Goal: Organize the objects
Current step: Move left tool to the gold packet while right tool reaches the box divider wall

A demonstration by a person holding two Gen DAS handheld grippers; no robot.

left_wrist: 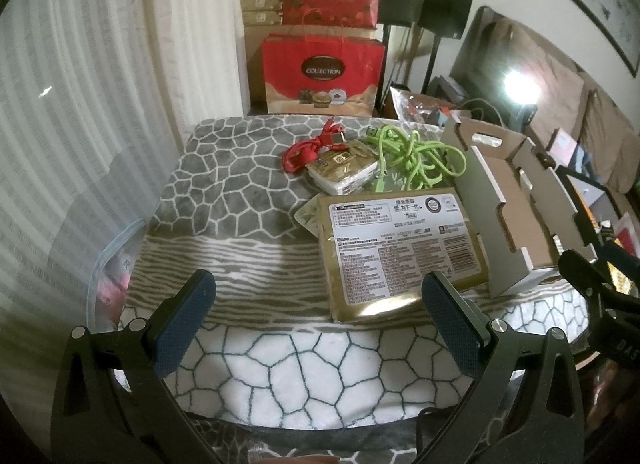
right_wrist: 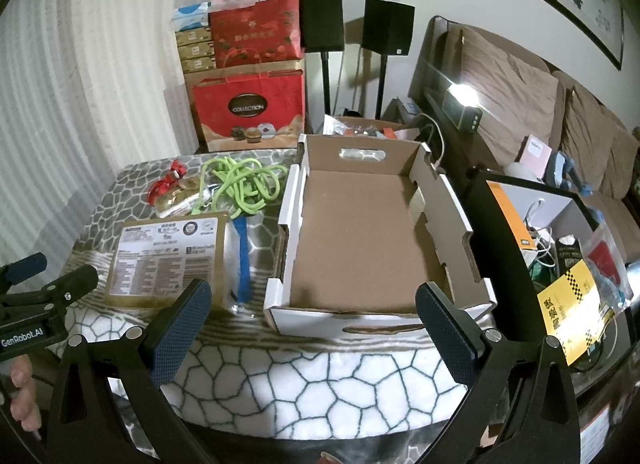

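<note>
Left hand-held gripper is hovering spread wide, holding nothing; right hand-held gripper is doing likewise. Gold packet is lying at one o'clock on the bench, cardboard box sitting just beside it, green cable and red cable lying beyond.

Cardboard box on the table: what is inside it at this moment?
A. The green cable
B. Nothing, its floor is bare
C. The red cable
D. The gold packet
B: the right wrist view shows the cardboard box with a bare brown floor, while the green cable, gold packet and red cable lie on the cloth to its left.
</note>
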